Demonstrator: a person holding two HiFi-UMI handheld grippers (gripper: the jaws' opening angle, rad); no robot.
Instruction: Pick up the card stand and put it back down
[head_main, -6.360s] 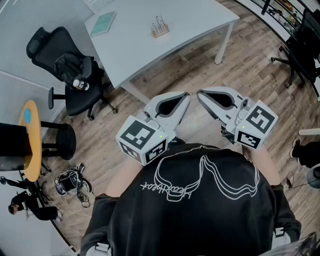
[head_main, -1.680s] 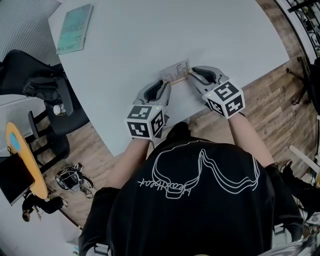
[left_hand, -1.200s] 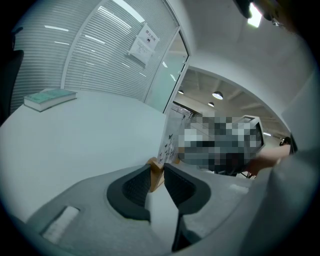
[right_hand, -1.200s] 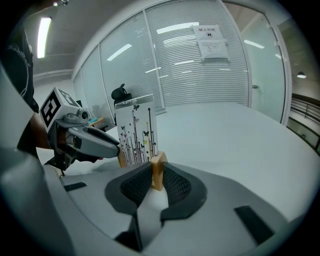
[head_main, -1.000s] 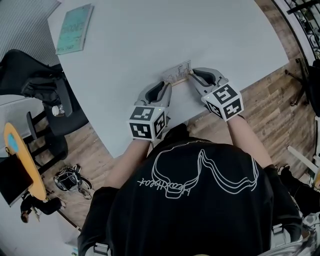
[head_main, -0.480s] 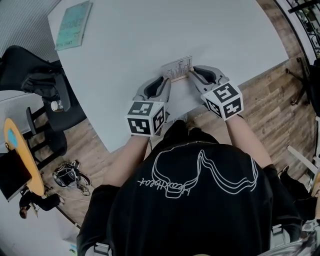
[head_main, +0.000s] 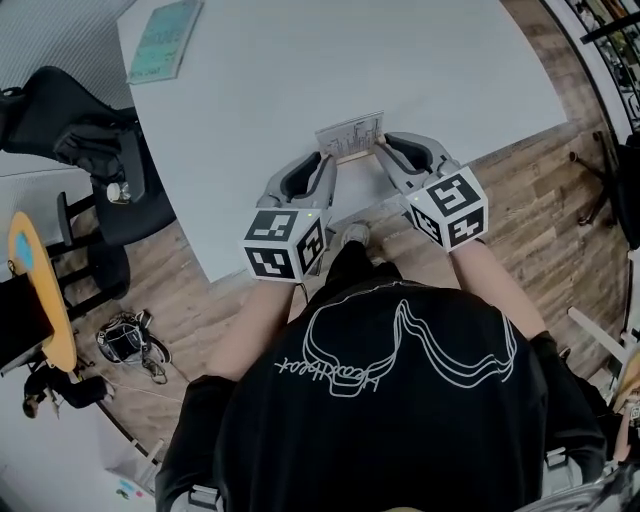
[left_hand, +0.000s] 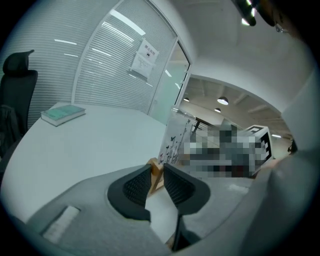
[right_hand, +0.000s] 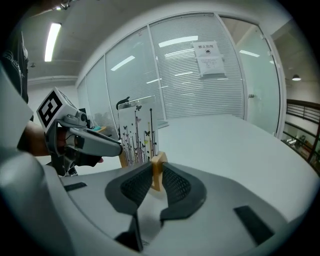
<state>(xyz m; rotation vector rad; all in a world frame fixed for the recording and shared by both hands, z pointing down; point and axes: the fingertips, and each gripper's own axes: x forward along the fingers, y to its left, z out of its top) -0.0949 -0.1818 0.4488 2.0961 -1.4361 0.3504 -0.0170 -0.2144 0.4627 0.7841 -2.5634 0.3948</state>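
Observation:
The card stand (head_main: 350, 134) is a wooden bar that holds a clear upright card printed with thin plants and butterflies. It hangs a little above the white table (head_main: 300, 60), near the table's front edge. My left gripper (head_main: 329, 160) is shut on the bar's left end (left_hand: 155, 167), and my right gripper (head_main: 380, 146) is shut on its right end (right_hand: 159, 169). The printed card (right_hand: 137, 132) stands upright between the two grippers. In the right gripper view the left gripper (right_hand: 90, 142) shows beyond the card.
A teal book (head_main: 165, 40) lies at the table's far left corner. A black office chair (head_main: 75, 130) stands left of the table, with a small round yellow table (head_main: 30, 290) below it. Wooden floor lies to the right of the table.
Both grippers have risen together with the card stand held between them, so it now hangs off the tabletop. The grips look the same.

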